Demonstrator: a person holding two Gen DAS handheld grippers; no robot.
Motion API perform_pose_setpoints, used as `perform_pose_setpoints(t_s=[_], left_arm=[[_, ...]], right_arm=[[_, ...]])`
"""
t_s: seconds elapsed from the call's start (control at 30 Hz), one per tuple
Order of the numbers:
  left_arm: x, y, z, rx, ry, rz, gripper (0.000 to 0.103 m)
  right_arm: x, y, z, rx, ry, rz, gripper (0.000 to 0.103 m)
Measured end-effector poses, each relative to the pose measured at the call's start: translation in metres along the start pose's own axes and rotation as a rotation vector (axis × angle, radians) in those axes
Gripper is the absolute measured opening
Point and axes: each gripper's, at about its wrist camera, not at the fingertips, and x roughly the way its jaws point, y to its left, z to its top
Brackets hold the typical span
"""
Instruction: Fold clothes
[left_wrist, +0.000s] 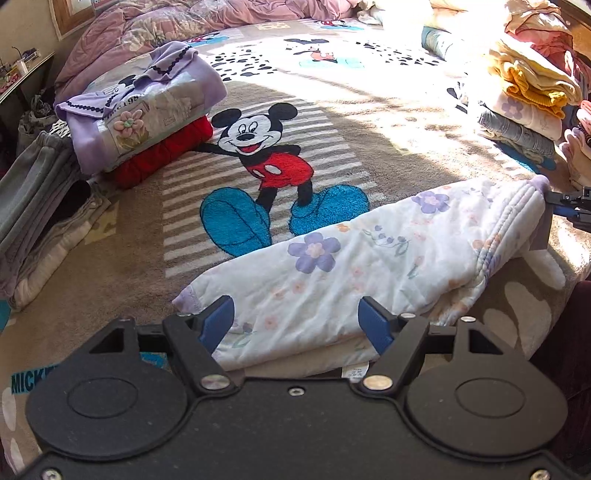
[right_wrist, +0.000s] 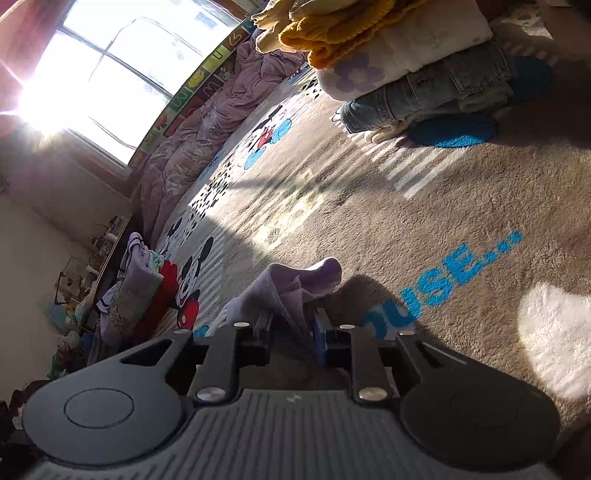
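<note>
A white floral garment (left_wrist: 369, 266) with lilac cuffs lies partly folded on the Mickey Mouse blanket (left_wrist: 266, 147). My left gripper (left_wrist: 297, 325) is open, its blue pads on either side of the garment's near edge, nothing clamped. At the far right of the left wrist view, my right gripper (left_wrist: 557, 203) holds the garment's lilac cuff (left_wrist: 540, 183) and lifts that end. In the right wrist view the right gripper (right_wrist: 291, 325) is shut on the bunched lilac cuff (right_wrist: 295, 284), tilted over the blanket (right_wrist: 406, 221).
A folded stack of lilac and red clothes (left_wrist: 144, 110) sits at left, beside grey trousers (left_wrist: 40, 199). Another pile with yellow knit and denim (left_wrist: 524, 107) stands at right, the same pile (right_wrist: 406, 66) near the right gripper. A rumpled pink quilt (left_wrist: 177, 22) lines the far edge.
</note>
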Motion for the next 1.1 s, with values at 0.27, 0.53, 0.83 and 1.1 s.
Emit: perform_pose_setpoints(t_s=[0.27,0.53,0.83,1.1], left_arm=[[0.023,0.043,0.001,-0.046,0.031,0.076,0.073],[0.067,0.113,0.002,-0.251,0.127,0.075,0.067],[0.110,0.134,0.000,-0.480,0.217,-0.004,0.056],[0.115,0.102,0.023,-0.317,0.218,0.012,0.014]], right_arm=[[0.006,0.009,0.019,-0.090,-0.006,-0.021,0.039],[0.024,-0.011,0.055,-0.013,0.030,0.030,0.050],[0.100,-0.025,0.053,0.010,0.268,0.048,0.053],[0.117,-0.011,0.048,-0.024,0.327,0.104,0.027]])
